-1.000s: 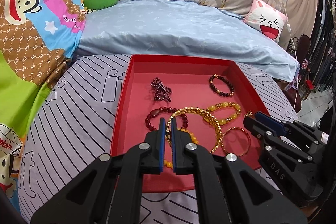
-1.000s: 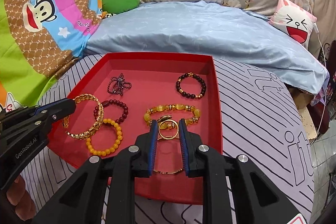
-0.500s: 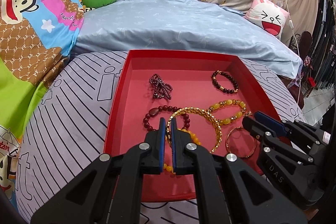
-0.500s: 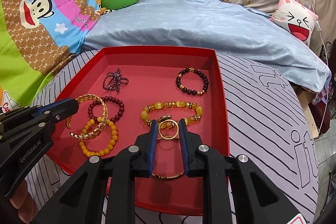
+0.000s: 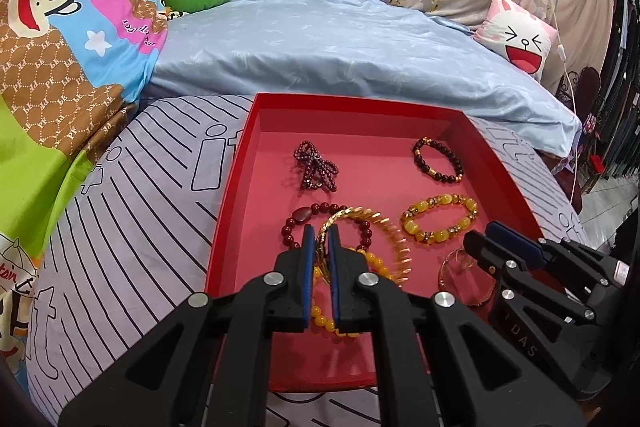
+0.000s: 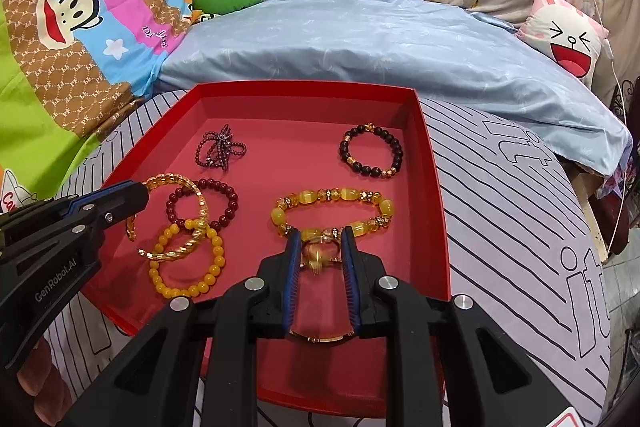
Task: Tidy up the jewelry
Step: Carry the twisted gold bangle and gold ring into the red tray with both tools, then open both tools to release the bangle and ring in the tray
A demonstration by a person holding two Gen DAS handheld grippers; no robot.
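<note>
Currently I hold both grippers shut: left gripper (image 5: pixel 320 233) clamps the gold bangle (image 6: pixel 176 215) over two overlapping bead bracelets near the tray's (image 6: pixel 430 163) left edge; right gripper (image 6: pixel 320 239) pinches the thin gold ring bangle (image 6: pixel 320 253). Three pieces lie apart; the overlapping ones remain unsorted.

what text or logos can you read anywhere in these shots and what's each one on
"GenRobot.AI": side of the left gripper, seen from the right wrist view.
"DAS": side of the right gripper, seen from the left wrist view; letters before it are cut off.
"it": printed large on the striped bedsheet.
"PF": repeated on the brown part of the monkey blanket.
Pink script on the blanket: too blurred to read.
</note>
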